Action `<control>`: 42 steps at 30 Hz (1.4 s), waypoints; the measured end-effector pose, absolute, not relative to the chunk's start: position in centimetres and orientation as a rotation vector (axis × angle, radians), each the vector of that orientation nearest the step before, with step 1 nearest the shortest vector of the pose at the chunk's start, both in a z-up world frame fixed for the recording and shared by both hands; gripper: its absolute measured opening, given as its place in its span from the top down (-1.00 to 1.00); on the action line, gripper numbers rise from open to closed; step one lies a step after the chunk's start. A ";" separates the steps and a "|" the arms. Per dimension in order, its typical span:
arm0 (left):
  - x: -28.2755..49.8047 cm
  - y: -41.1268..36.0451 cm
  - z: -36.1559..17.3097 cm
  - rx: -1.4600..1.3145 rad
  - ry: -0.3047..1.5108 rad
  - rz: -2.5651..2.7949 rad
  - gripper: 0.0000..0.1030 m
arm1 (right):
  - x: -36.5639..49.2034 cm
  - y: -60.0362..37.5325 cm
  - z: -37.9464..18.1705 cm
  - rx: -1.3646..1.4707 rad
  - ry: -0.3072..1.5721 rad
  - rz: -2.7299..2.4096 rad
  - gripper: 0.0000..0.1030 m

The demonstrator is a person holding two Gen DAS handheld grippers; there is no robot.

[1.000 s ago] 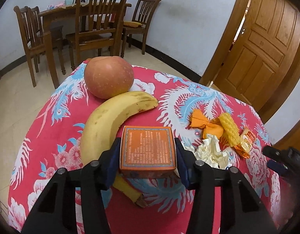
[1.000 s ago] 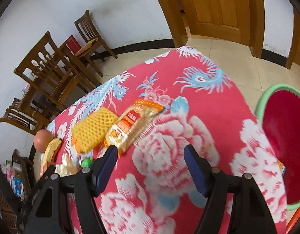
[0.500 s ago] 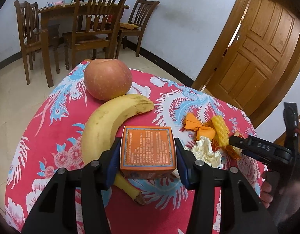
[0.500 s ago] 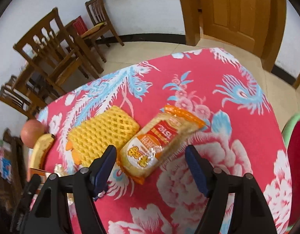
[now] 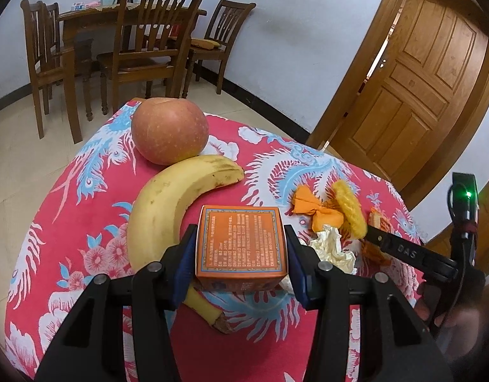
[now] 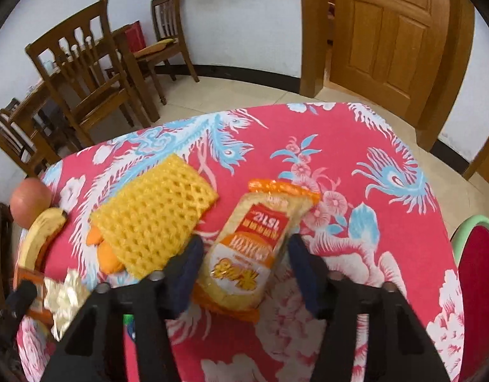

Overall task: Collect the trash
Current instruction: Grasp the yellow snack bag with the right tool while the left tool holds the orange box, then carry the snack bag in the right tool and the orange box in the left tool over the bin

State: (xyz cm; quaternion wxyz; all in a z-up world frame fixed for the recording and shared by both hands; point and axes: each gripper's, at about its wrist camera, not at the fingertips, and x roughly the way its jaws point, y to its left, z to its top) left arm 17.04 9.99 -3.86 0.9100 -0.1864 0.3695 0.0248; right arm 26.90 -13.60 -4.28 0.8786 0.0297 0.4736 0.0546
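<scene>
While a red cloth with blue birds and pale flowers (image 6: 355,146) covers the round table and takes up most of both views, the trash lies gathered toward one side of it. Largest of the loose things is the banana (image 5: 161,210), curved beside the apple (image 5: 169,130) and touching it. Next comes the yellow foam net (image 6: 155,213), lying flat just left of the snack wrapper (image 6: 257,254) as the right wrist camera sees them. The orange box (image 5: 241,243) is clamped between the blue pads of the left gripper (image 5: 241,267), its printed face turned up, just in front of the banana. The right gripper (image 6: 244,264) has just been closing, and the snack wrapper lies between its jaws; the left pad touches the wrapper's edge, while a thin gap shows at the right pad. A crumpled tissue (image 5: 333,248) sits right of the box, and behind it lies a twisted orange candy wrapper (image 5: 314,207).
</scene>
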 end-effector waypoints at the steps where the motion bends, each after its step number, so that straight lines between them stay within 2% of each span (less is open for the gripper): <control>1: 17.0 10.0 -3.8 -0.386 0.760 0.047 -0.01 | 26.7 -13.8 -4.2 0.072 0.992 0.122 -0.04; 24: 15.1 9.1 -0.5 -0.396 0.663 -0.003 -0.01 | 15.7 -19.8 -1.1 0.332 0.996 0.225 -0.02; 42: 11.3 1.9 3.9 -0.337 0.663 -0.175 -0.01 | 8.6 -26.7 1.0 0.403 0.906 0.147 -0.02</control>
